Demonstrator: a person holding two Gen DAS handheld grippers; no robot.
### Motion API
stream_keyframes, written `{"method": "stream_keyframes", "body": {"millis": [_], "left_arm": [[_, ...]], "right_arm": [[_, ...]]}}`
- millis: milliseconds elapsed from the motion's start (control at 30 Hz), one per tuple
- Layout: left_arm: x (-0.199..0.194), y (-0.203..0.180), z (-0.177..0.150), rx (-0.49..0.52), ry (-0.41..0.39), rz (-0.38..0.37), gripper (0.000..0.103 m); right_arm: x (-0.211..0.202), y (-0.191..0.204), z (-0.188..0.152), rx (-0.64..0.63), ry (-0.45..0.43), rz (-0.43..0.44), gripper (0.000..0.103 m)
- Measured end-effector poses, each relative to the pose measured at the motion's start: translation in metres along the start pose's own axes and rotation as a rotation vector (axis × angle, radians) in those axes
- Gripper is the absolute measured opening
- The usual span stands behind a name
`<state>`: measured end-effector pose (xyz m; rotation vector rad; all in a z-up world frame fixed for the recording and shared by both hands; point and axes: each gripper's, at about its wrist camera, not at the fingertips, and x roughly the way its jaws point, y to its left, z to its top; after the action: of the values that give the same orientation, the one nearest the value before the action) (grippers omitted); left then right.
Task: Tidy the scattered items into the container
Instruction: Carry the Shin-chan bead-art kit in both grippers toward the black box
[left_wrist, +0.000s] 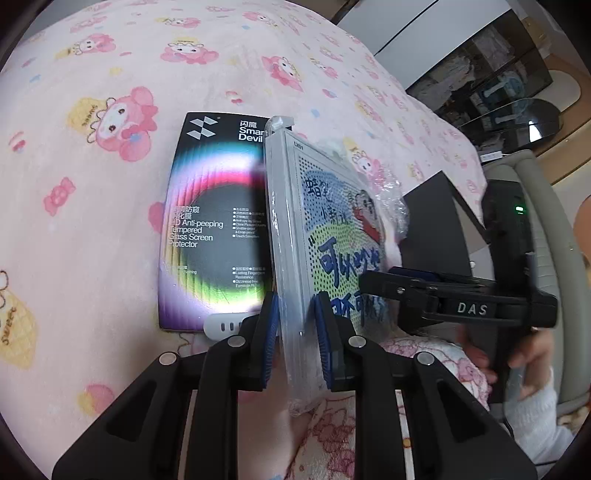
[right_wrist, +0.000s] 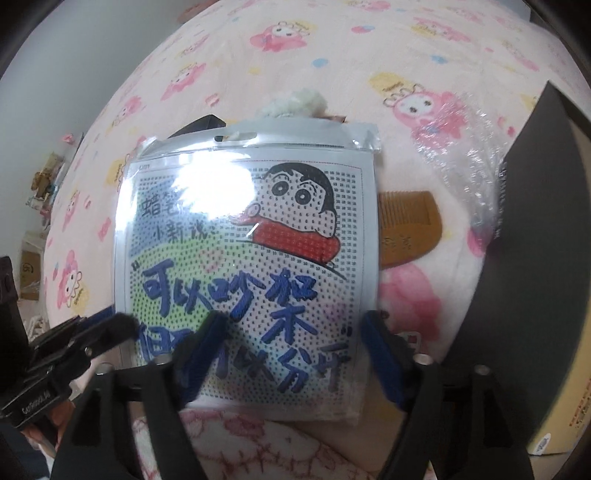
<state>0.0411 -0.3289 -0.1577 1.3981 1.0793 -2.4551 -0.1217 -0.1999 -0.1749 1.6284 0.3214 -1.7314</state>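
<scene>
Left gripper (left_wrist: 295, 332) is clamped on the kit (left_wrist: 332, 229), right gripper (right_wrist: 291, 347) wide open. Next it needs carrying to the box (right_wrist: 535, 258), I reckon.

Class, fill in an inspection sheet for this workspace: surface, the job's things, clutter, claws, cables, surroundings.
Surface: pink cartoon-print blanket, soft and uneven.
Job's things: bagged cartoon craft kit held on edge; black screen protector box lying flat; wooden comb flat beside the kit; dark box at the right, likely the container.
Clutter: crumpled clear plastic wrap; white fluffy item behind the kit; white slotted piece at the protector box's near edge.
Claws: left claw shut on the craft kit's edge; right claw open wide in front of the kit's face.
Cables: nothing seen.
Surroundings: dark glass-front cabinet; boxes beside the bed.
</scene>
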Motion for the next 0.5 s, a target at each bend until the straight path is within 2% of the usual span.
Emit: {"method": "stream_keyframes", "body": {"millis": [67,100,167,267,333,400,467,500], "left_arm": [[0.003,-0.003,0.007,0.017,-0.013,0.037,0.031],[0.005,-0.005,0.011,0.03,-0.032,0.06,0.034],[0.009,-0.008,0.017,0.037,-0.056,0.074,0.047],[0.019,-0.01,0.025,0.026,-0.053,0.075,0.045],[0.018,-0.01,0.024,0.026,-0.062,0.09,0.036],[0.007,-0.005,0.022,0.009,-0.091,0.104,0.036],[-0.001,0.006,0.019,-0.028,-0.101,0.104,0.036],[-0.005,0.014,0.019,-0.054,-0.101,0.096,0.034]], "right_arm": [[0.011,0.002,0.009,0.004,0.029,0.009,0.097],[0.016,0.002,0.014,0.013,0.046,0.023,0.101],[0.023,0.003,0.023,0.02,0.064,0.049,0.103],[0.029,0.005,0.034,0.03,0.056,0.077,0.103],[0.026,0.002,0.036,0.025,0.036,0.103,0.099],[0.021,0.006,0.041,0.0,0.012,0.11,0.081],[0.02,0.012,0.05,-0.011,0.003,0.157,0.072],[0.023,0.014,0.05,-0.015,-0.001,0.191,0.072]]}}
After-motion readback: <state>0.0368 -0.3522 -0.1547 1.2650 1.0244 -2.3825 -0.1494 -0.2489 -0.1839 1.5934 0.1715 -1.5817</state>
